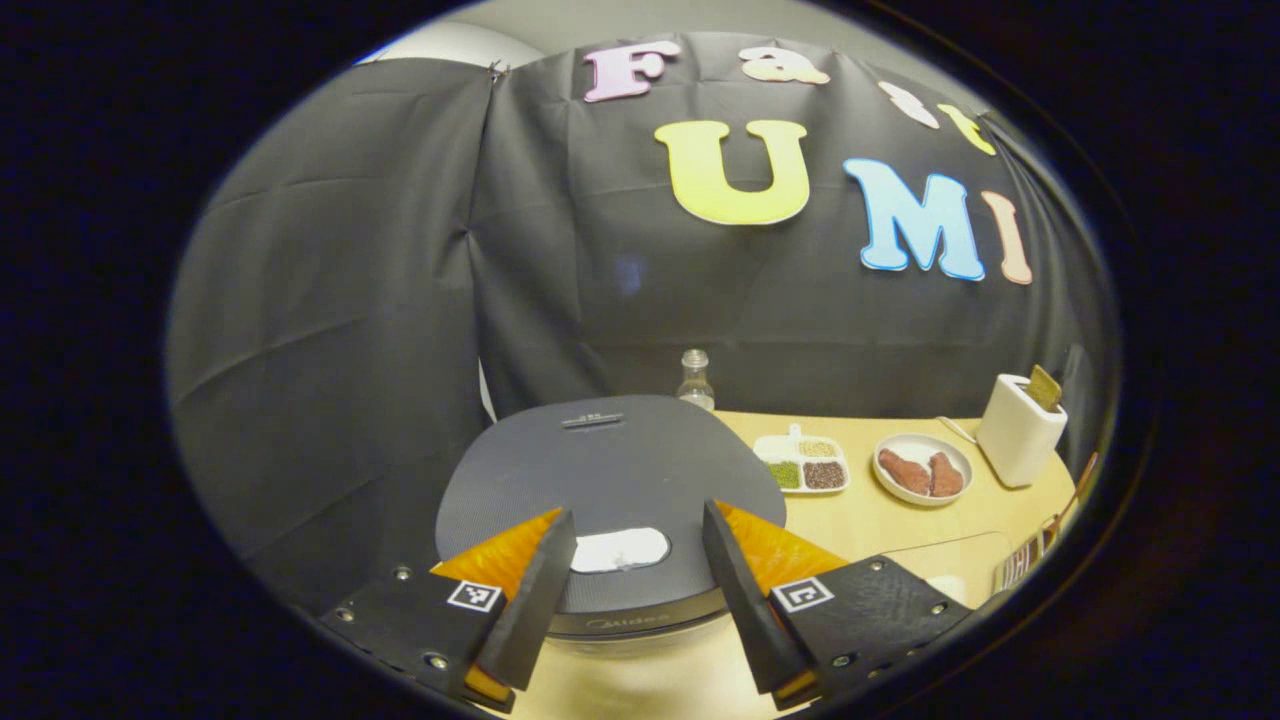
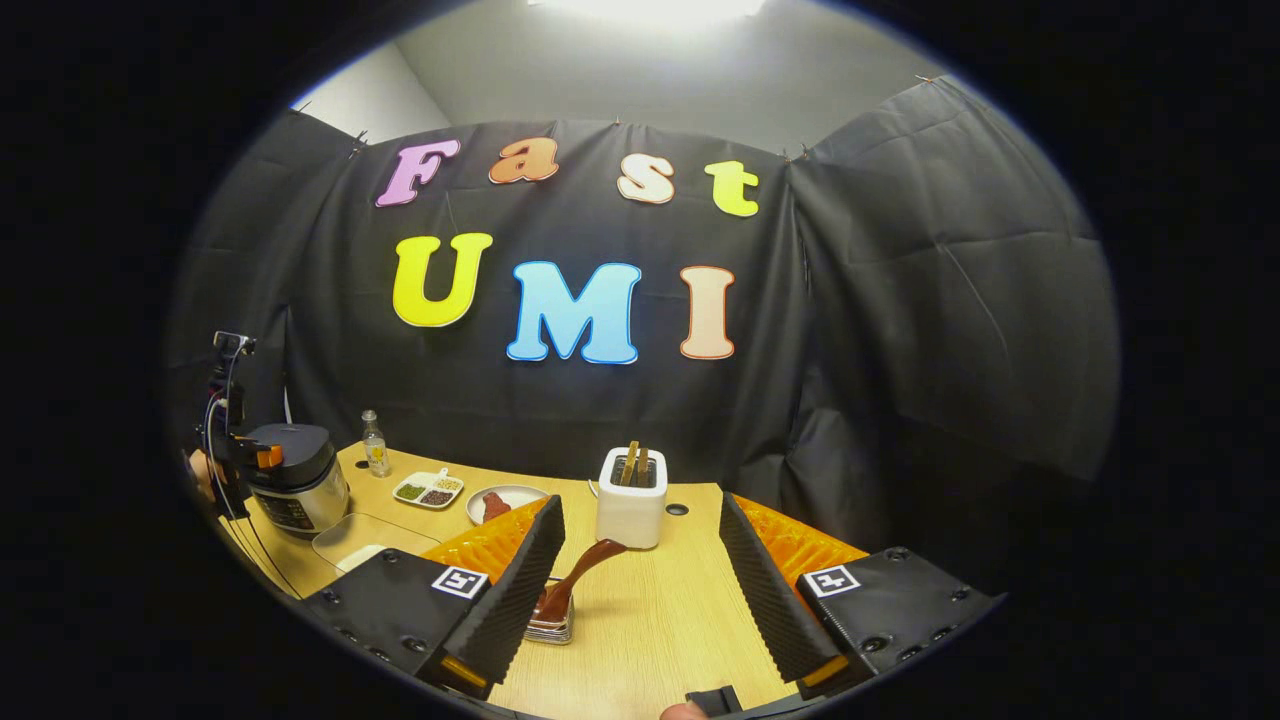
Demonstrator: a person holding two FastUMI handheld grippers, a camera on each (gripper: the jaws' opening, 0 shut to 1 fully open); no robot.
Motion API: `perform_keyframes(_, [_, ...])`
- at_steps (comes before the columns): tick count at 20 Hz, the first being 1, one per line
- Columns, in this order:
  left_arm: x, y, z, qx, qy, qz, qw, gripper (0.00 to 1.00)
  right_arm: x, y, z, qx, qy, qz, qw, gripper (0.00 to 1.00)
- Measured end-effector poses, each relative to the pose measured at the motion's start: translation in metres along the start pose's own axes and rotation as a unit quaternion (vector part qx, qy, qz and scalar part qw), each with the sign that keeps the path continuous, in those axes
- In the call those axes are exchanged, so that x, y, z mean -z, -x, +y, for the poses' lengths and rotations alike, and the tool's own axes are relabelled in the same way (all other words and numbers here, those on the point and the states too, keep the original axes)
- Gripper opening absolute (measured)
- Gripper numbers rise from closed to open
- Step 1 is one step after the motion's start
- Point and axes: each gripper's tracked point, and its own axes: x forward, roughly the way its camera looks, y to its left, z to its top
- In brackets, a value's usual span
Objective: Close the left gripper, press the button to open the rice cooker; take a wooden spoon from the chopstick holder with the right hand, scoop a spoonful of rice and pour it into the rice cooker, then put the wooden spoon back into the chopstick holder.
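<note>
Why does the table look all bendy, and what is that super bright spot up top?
In the right gripper view, the fisheye lens curves the wooden table and the cloth wall, and a ceiling light glares white. In the left gripper view, the rice cooker lid looks dim, with no glare.

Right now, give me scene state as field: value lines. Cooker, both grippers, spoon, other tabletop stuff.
rice cooker: lid down, at the table's left end
button: pale patch at lid front, not pressed
left gripper: open, fingers either side of the button, above the lid
right gripper: open, holding nothing
wooden spoon: leaning in the chopstick holder
toaster: white, two slices upright in it
others: divided dish, plate, bottle
</note>
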Motion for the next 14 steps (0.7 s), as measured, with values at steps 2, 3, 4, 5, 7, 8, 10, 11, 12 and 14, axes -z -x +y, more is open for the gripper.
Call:
perform_keyframes(2, [0.006, -0.002, 0.001, -0.001, 0.007, 0.007, 1.000, 0.84, 0.001, 0.000, -0.001, 0.002, 0.001, 0.001, 1.000, 0.98])
perform_keyframes(3, [0.015, -0.002, 0.000, -0.003, 0.009, 0.022, 1.000, 0.84, 0.002, 0.000, -0.002, 0.004, 0.000, 0.000, 1.000, 0.98])
perform_keyframes(4, [0.011, -0.001, 0.000, -0.002, 0.001, 0.007, 1.000, 0.85, 0.002, 0.001, -0.001, 0.003, -0.003, 0.001, 1.000, 0.98])
perform_keyframes(5, [0.011, -0.001, -0.001, -0.001, 0.001, -0.001, 1.000, 0.86, 0.003, 0.001, 0.000, 0.002, -0.004, 0.001, 1.000, 0.98])
perform_keyframes(7, [0.004, 0.005, 0.001, 0.001, -0.001, -0.019, 1.000, 0.86, 0.001, 0.003, -0.001, 0.001, -0.003, -0.001, 1.000, 0.99])
perform_keyframes(8, [0.006, 0.005, 0.000, 0.003, -0.004, -0.017, 1.000, 0.85, -0.001, 0.005, -0.001, -0.001, -0.003, -0.004, 1.000, 0.98])
perform_keyframes(10, [-0.016, 0.023, 0.000, 0.003, 0.005, -0.041, 0.999, 0.84, -0.009, 0.008, -0.001, -0.007, -0.006, -0.014, 1.000, 0.98])
perform_keyframes(11, [-0.036, 0.035, -0.004, 0.009, 0.010, -0.064, 0.998, 0.82, -0.012, 0.009, -0.001, -0.010, -0.008, -0.020, 1.000, 0.98])
perform_keyframes(12, [-0.054, 0.055, -0.010, 0.015, 0.010, -0.084, 0.996, 0.83, -0.015, 0.010, 0.000, -0.015, -0.010, -0.026, 0.999, 0.98])
perform_keyframes(14, [-0.080, 0.094, -0.021, 0.029, 0.007, -0.114, 0.993, 0.82, -0.018, 0.013, 0.005, -0.032, -0.018, -0.034, 0.999, 0.94])
